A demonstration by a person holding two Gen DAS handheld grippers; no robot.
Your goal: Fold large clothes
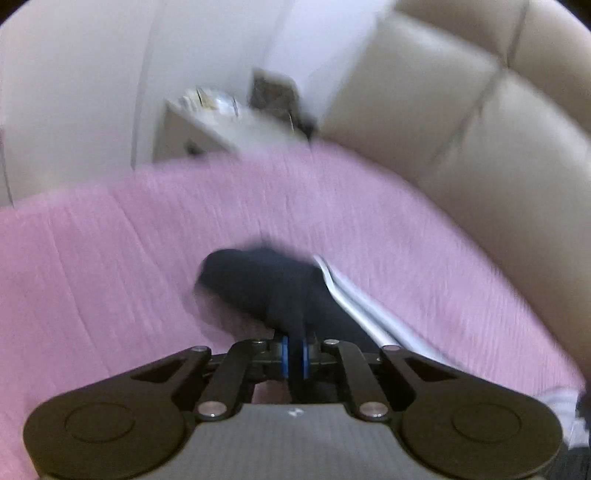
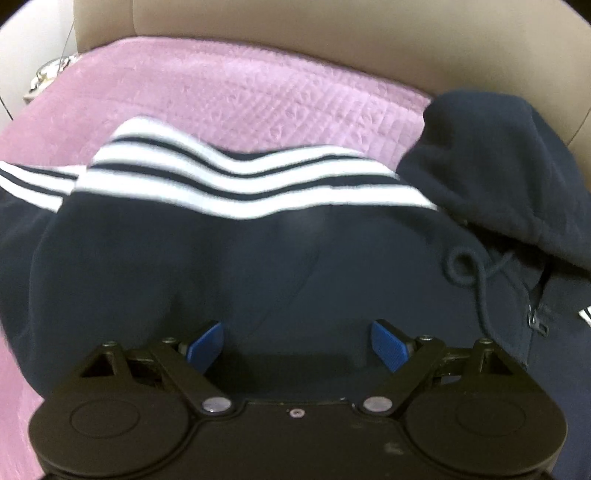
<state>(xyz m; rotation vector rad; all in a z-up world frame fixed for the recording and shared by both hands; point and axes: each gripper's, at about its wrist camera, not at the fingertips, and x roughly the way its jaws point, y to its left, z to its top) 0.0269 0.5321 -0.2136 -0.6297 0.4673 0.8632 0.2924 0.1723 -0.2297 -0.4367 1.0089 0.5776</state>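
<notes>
**Operator:** Since the garment is a thick knit, how will it handle, and where does it lie?

**Technician:** The navy hooded jacket (image 2: pixel 258 266) lies spread on the pink bedcover (image 2: pixel 240 92), hood (image 2: pixel 498 177) toward the beige headboard (image 2: pixel 332 33). Judged soft, limp and moderately heavy; it will sag and drag, not slide.

**Operator:** Gripper status?

**Technician:** The left gripper (image 1: pixel 294 356) is pressed together, pinching a dark fold of the jacket beside its white-striped sleeve (image 1: pixel 354 302). The right gripper (image 2: pixel 297 345) is spread just above the body fabric, holding nothing.

**Operator:** Recommended hold?

**Technician:** Seams, hem or cuff edges, several layers deep. Avoid the drawcord (image 2: pixel 476 273) and zipper pull (image 2: pixel 533 317).
</notes>
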